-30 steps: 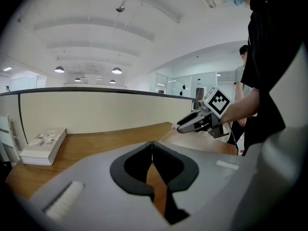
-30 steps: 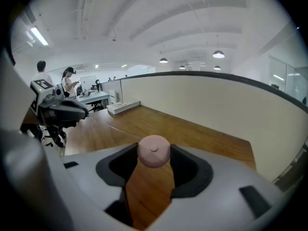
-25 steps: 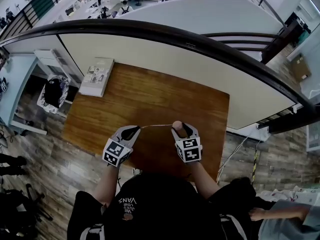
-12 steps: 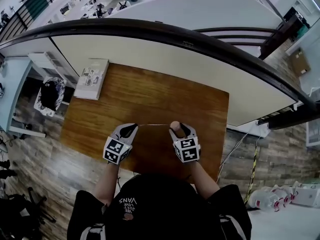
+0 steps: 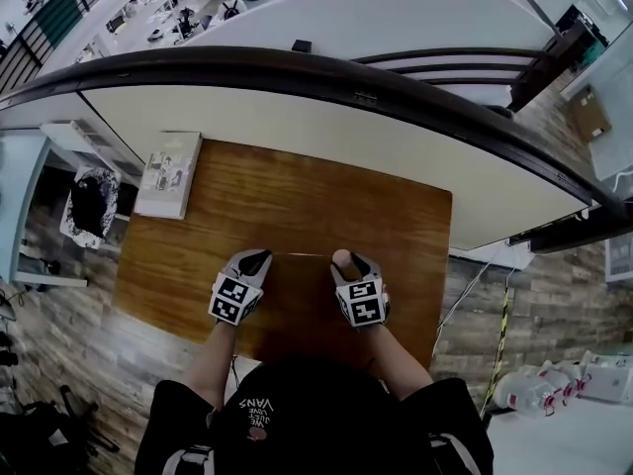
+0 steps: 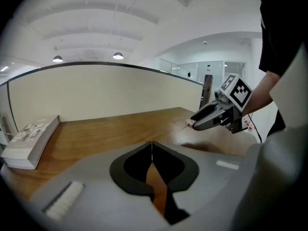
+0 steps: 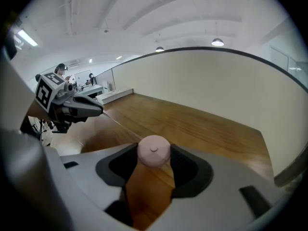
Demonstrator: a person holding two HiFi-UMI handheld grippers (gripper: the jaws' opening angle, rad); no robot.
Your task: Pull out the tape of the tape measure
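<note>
Left fingers [image 6: 126,172]: clenched flat together on the end of the tape [image 5: 302,255], a thin pale strip seen edge-on between smooth dark pads. Right fingers [image 7: 192,172]: clamped on the tape measure [image 7: 154,150], a small round pink case, matte, with a dimple at its centre, upright in the gap.

Tape stretched thin, straight and level between left gripper [image 5: 259,256] and right gripper [image 5: 344,257], side by side just above the table [image 5: 326,196]. Grey moulded shells, each with a black-and-white marker cube toward the wrist.

Table: rectangular, warm brown wood, visible grain, slight sheen, square corners. Near edge under the forearms; both grippers over the near half, about midway between the side edges. Wide bare wood ahead and to either side.

Thick pale book [image 5: 168,174] lying flat at the far left corner, well apart from the grippers. Just beyond the far edge, a smooth cream curved wall [image 5: 297,107] capped by a dark rail.
</note>
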